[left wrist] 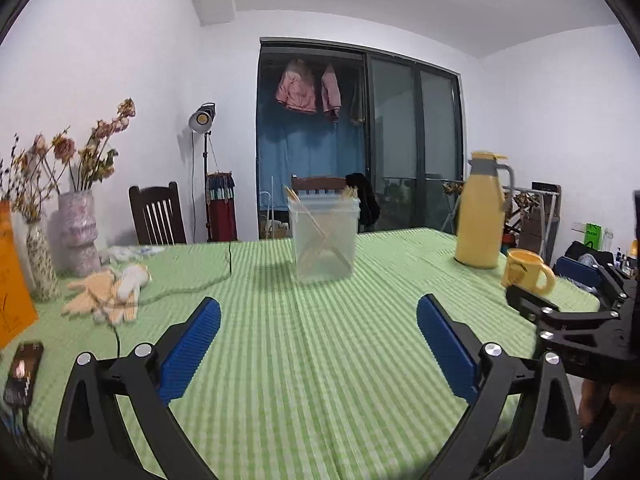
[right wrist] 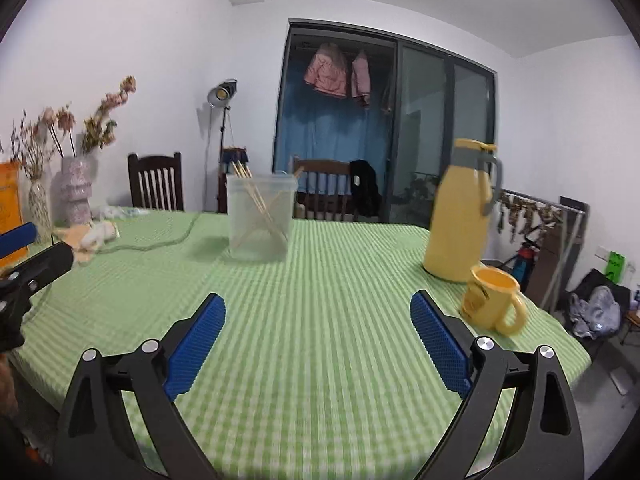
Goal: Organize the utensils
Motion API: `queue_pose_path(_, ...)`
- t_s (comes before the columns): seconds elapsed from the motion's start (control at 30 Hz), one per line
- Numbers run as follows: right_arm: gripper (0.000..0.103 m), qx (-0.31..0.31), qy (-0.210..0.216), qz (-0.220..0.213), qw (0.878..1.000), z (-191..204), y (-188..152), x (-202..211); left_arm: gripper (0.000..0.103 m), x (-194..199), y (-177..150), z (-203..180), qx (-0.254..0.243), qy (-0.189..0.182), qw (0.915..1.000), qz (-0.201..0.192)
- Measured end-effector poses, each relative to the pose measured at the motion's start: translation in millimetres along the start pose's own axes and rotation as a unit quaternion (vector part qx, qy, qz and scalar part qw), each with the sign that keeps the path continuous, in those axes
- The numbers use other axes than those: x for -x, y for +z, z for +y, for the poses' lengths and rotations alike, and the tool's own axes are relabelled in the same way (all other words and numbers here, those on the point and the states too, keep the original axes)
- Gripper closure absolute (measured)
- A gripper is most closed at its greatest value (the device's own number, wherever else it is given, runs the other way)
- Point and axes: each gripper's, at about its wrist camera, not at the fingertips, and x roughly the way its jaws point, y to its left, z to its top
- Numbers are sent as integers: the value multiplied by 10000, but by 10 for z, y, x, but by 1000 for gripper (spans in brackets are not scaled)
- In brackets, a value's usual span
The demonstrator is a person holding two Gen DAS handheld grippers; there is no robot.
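Observation:
A clear plastic container [left wrist: 324,240] stands on the green checked tablecloth, with wooden chopsticks [left wrist: 316,224] leaning inside it. It also shows in the right wrist view [right wrist: 260,218] with the chopsticks [right wrist: 256,200]. My left gripper [left wrist: 318,320] is open and empty, low over the cloth, well short of the container. My right gripper [right wrist: 318,316] is open and empty, also short of the container. The right gripper's body shows at the right edge of the left wrist view [left wrist: 568,316]; the left gripper's finger shows at the left edge of the right wrist view [right wrist: 36,260].
A yellow jug [right wrist: 460,216] and yellow mug [right wrist: 490,300] stand at the right. Vases with dried flowers [left wrist: 76,232], gloves [left wrist: 108,292], a cable [left wrist: 188,284] and a dark device [left wrist: 24,372] lie at the left. Chairs [left wrist: 158,214] stand behind the table.

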Motion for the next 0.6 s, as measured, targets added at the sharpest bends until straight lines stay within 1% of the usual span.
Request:
queue_pose_path(0.1, 13, -242, 45, 79, 9997, 22, -242, 193, 8, 190, -302, -44, 100, 9, 9997, 243)
queue_pose_path(0.17, 13, -301, 57, 103, 9995, 35, -391, 309, 8, 310, -451, -46, 189, 1, 9992, 340)
queue_pose_path(0.2, 13, -303, 72, 135, 9994, 35, -487, 382, 8, 384, -516, -63, 192, 21, 9993, 321)
queue_pose_path(0.27, 13, -251, 1, 187, 9995, 28, -626, 492, 8, 535, -653, -111, 32, 34, 9996, 282)
queue_pose_path(0.33, 13, -303, 15, 347, 9989, -12, -736, 588, 8, 671, -764, -149, -162, 81, 9993, 318)
queue_pose_path(0.37, 13, -356, 6, 456, 9983, -41, -776, 626, 8, 749, -822, -145, -200, 163, 9990, 370)
queue_pose_path(0.43, 13, -450, 25, 587, 9973, -97, -851, 703, 8, 849, -892, -119, -106, 128, 9989, 449)
queue_pose_path(0.53, 13, -479, 19, 516, 9975, -121, -852, 765, 8, 908, -944, -74, 24, 184, 9986, 495)
queue_pose_path(0.6, 13, -509, 52, 431, 9978, -108, -794, 766, 8, 911, -916, -48, 75, 236, 9987, 439)
